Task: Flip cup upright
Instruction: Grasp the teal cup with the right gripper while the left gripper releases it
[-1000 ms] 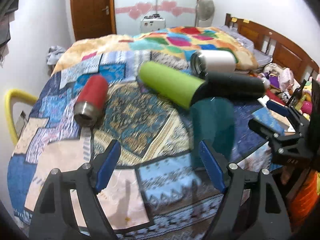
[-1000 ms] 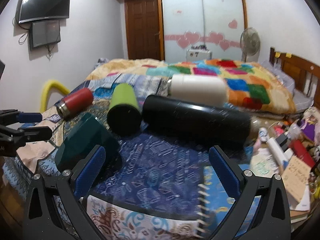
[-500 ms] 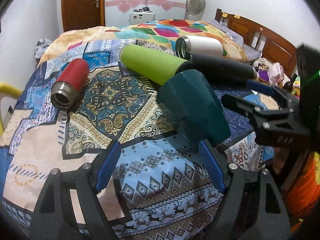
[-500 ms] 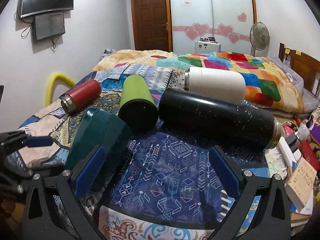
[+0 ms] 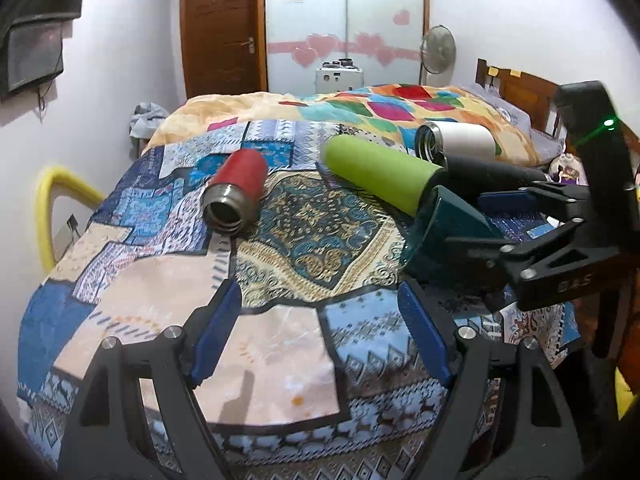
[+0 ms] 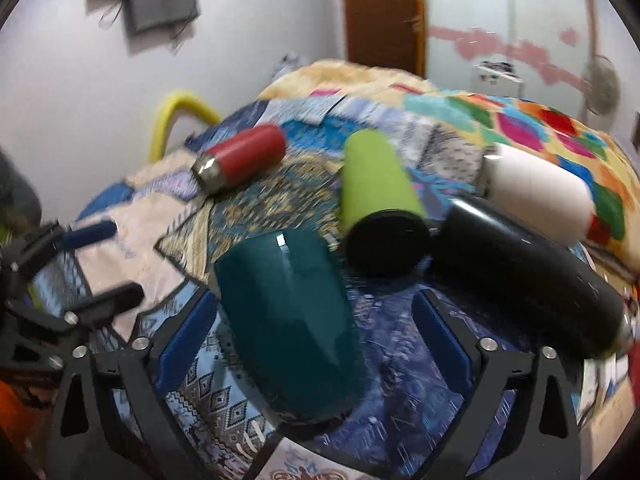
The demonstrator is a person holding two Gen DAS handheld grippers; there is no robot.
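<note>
A dark teal cup (image 6: 288, 320) lies on its side on the patterned bedspread (image 5: 312, 216). It sits between the open jaws of my right gripper (image 6: 316, 332), nearer the left finger; contact is unclear. In the left wrist view the teal cup (image 5: 444, 236) lies at the right, with the right gripper (image 5: 508, 216) straddling it. My left gripper (image 5: 320, 316) is open and empty above the bedspread, left of the teal cup.
A red cup (image 5: 236, 192), a lime green cup (image 5: 376, 174), a white cup (image 5: 456, 142) and a long black flask (image 6: 524, 272) lie on their sides further back. A yellow rail (image 5: 48, 216) stands at the bed's left edge. A wooden headboard (image 5: 516, 88) is at the right.
My right gripper has swung left and forward, so the teal cup now lies between its jaws. My left gripper has pulled back and left, away from the teal cup.
</note>
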